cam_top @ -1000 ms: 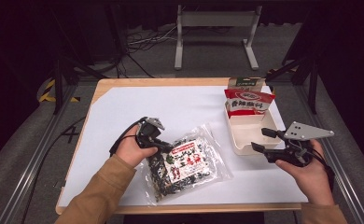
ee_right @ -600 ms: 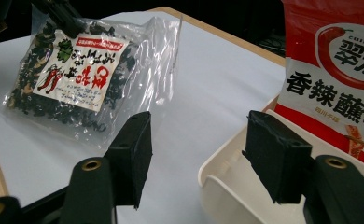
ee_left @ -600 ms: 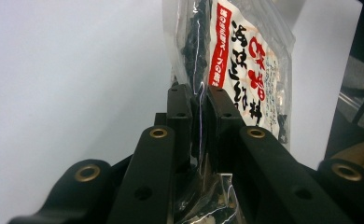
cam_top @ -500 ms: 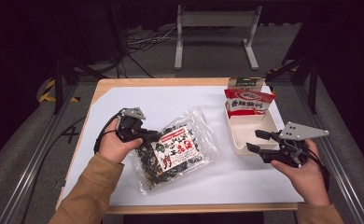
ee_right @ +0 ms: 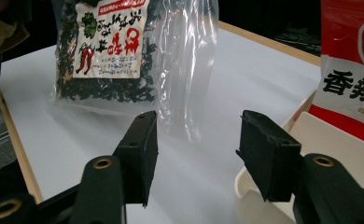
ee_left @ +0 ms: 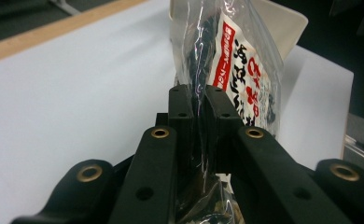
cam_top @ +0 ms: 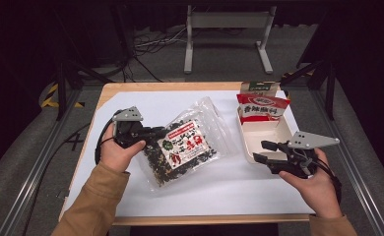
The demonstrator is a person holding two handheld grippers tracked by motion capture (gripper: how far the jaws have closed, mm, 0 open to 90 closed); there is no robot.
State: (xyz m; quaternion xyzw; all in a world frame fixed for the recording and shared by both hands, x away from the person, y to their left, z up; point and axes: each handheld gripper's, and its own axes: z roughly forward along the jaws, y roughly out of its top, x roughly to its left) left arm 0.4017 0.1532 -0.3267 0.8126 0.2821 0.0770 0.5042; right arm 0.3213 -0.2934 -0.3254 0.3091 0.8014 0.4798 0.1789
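Left gripper, clamped on the seaweed bag, just hoisted it; right gripper narrowed, empty; tray probably next.

Clear seaweed bag, edge lifted
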